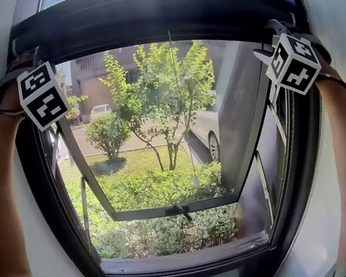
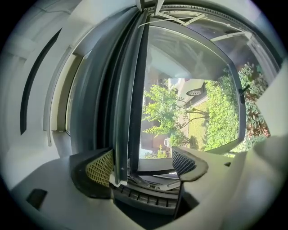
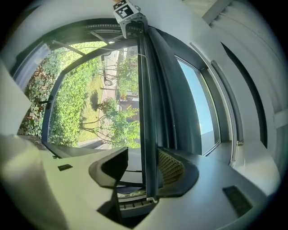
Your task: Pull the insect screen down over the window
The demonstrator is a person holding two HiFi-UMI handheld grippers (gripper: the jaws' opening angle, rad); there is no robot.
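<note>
Currently: insect screen bar [image 1: 153, 18] sits up at the top of the window [image 1: 165, 169]. Left hand-held gripper [image 2: 144, 167] and right hand-held gripper [image 3: 140, 170] straddle it, jaws apart, unclamped. Risks: pads slipping off; an uneven pull skewing and jamming the bar.

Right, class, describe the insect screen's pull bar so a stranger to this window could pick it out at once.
Start at the big dark-framed window facing a garden. Along the top of its opening runs a thick dark bar, stretching from the left gripper to the right gripper. Unlike the glass sash tilted outward below, it is solid and spans the whole width.
</note>
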